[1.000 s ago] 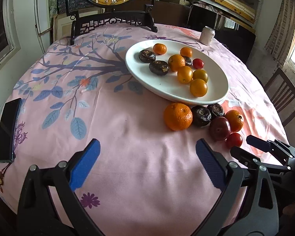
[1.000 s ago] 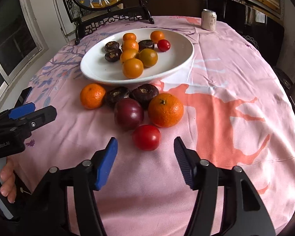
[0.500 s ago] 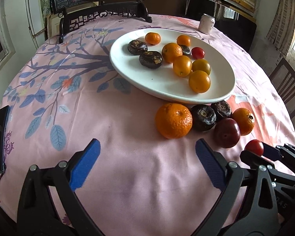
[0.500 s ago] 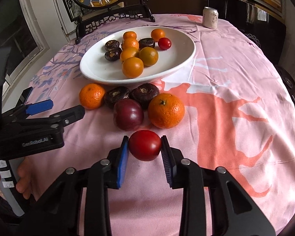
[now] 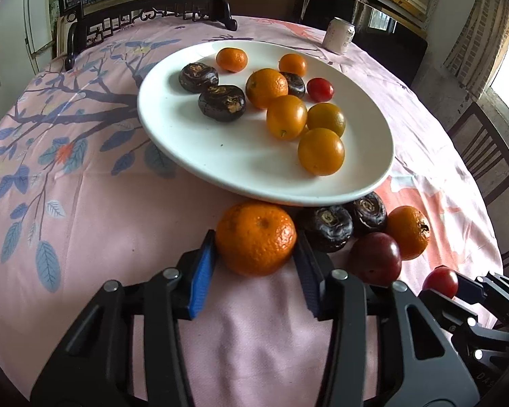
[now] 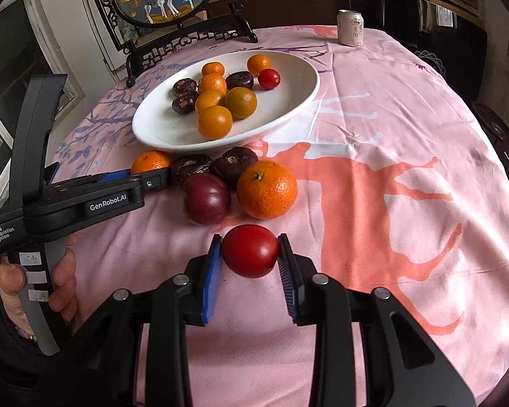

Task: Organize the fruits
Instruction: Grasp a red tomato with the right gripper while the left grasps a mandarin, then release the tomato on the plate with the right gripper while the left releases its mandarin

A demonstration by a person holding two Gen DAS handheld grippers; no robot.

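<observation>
Since the earlier frame, left gripper (image 5: 256, 264) has just closed onto the mandarin (image 5: 255, 238) at the plate's (image 5: 200, 149) six o'clock rim; right gripper (image 6: 249, 264) clamps the tomato (image 6: 250, 250), on the cloth at the plum's (image 6: 206, 198) five o'clock; both fruits seem ready for lifting plateward.

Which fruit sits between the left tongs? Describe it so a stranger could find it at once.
Start at the white plate on the pink tablecloth. Just off its near rim lies a row of loose fruit, and the left tongs have just closed on the mandarin at the row's left end. It is orange and pebbly, beside a dark brown water chestnut.
</observation>
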